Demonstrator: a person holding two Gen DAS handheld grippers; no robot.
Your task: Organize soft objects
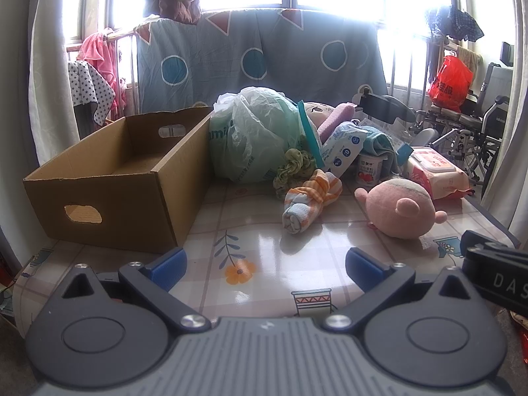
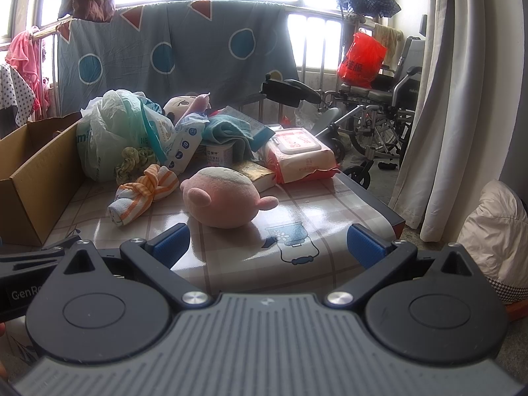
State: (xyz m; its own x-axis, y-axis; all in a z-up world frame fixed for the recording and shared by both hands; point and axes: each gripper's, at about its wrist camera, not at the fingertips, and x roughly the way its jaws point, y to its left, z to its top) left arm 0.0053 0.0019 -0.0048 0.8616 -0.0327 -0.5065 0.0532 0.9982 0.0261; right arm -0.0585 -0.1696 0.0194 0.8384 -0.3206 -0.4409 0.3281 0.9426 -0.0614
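Observation:
A pink plush toy [image 1: 401, 209] [image 2: 222, 199] lies on the patterned table, beside a rolled orange-striped cloth [image 1: 308, 203] [image 2: 143, 196] and a green scrunchie [image 1: 293, 165] [image 2: 133, 161]. An open cardboard box [image 1: 112, 181] [image 2: 29, 178] stands at the left with nothing visible inside. My left gripper [image 1: 265, 269] hovers open over the table's near edge, short of the cloth. My right gripper [image 2: 269, 246] is open too, just in front of the plush toy. Neither holds anything.
A pile at the back holds a green plastic bag [image 1: 254, 135], wipes packs [image 1: 343, 147] [image 2: 298, 155], a teal towel [image 2: 231, 132], a yogurt cup [image 1: 369, 168] and a doll [image 2: 180, 105]. A blanket [image 1: 257, 56] hangs behind. A wheelchair [image 2: 386, 109] stands right.

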